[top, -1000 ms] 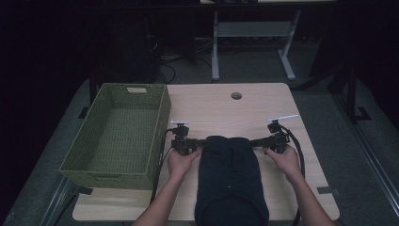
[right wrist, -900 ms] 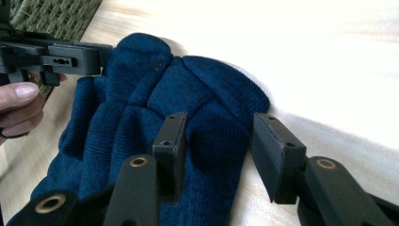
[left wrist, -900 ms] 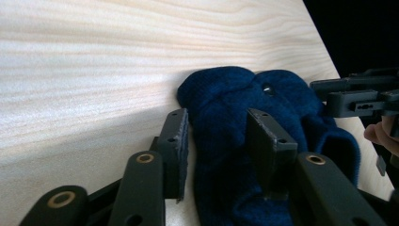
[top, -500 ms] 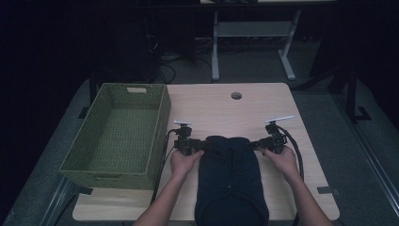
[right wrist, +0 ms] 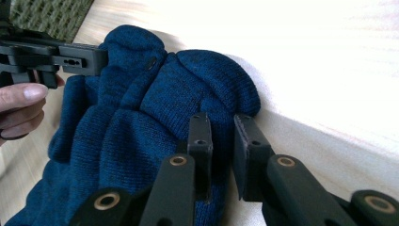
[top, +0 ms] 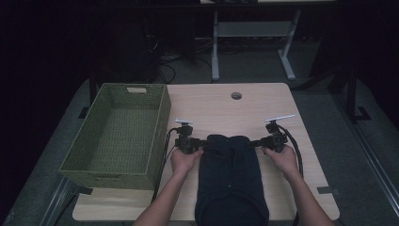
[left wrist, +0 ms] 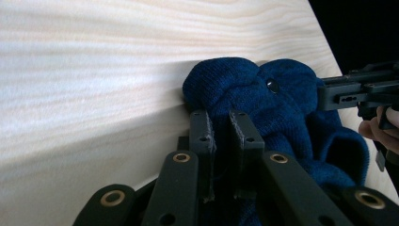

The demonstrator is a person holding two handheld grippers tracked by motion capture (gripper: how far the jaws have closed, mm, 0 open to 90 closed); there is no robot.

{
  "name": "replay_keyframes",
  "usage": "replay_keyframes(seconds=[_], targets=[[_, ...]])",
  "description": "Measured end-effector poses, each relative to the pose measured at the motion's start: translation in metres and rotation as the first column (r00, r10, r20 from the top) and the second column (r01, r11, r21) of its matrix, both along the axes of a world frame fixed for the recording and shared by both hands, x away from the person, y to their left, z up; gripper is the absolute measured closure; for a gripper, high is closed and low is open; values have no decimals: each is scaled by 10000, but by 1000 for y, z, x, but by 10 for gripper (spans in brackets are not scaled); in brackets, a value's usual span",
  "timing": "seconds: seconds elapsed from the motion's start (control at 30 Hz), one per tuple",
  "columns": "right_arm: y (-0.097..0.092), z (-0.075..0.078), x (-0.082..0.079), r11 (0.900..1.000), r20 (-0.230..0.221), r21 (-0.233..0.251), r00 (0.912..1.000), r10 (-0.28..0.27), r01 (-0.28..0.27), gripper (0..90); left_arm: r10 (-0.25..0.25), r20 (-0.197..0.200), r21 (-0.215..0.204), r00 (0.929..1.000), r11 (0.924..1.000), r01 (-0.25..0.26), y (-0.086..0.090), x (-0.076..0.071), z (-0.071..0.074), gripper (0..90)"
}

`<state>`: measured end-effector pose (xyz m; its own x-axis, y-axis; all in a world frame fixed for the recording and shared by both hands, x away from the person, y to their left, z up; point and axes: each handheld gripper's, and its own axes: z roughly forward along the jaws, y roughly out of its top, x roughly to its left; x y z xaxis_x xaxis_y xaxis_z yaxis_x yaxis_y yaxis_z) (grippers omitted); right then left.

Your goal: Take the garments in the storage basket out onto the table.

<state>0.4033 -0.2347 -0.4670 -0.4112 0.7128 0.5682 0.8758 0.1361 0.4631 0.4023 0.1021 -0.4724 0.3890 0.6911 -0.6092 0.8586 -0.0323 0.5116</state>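
High view: looking forward and down over the pale wooden table point(top: 226, 106), from afar. Gripper views: riding low and close, facing each other, both sharing the dark blue knitted garment point(left wrist: 282, 108).

Both grippers' jaws just closed: left gripper point(top: 201, 141) and right gripper point(top: 256, 142) now pinch far corners of blue sweater point(top: 229, 176).

A light wooden table point(top: 221, 106) with a round hole point(top: 236, 95) near its far edge stands on grey floor point(top: 324, 99). Beyond it, a white-legged frame point(top: 215, 52) and loose cables point(top: 164, 66) sit in a dark, dimly lit room.
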Motion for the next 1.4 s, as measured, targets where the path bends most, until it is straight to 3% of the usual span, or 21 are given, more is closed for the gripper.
replay_keyframes(seconds=[0.67,1.03,1.17,1.4], targets=[[-18,49,17,9981,716,604,9973,-160,116,784,-5,949,-788,9955,9969,80,-7,22,52,825],[-21,92,30,9962,1414,849,9895,-301,182,774,-24,1865,-958,9824,9952,207,-7,39,98,826],[-21,96,29,9956,1508,923,9881,-293,155,774,-121,1968,-1013,9804,9943,326,-5,36,101,826],[-23,90,18,9919,1507,1256,9879,-363,173,768,-285,2101,-1067,9773,9929,519,-3,24,97,823]])
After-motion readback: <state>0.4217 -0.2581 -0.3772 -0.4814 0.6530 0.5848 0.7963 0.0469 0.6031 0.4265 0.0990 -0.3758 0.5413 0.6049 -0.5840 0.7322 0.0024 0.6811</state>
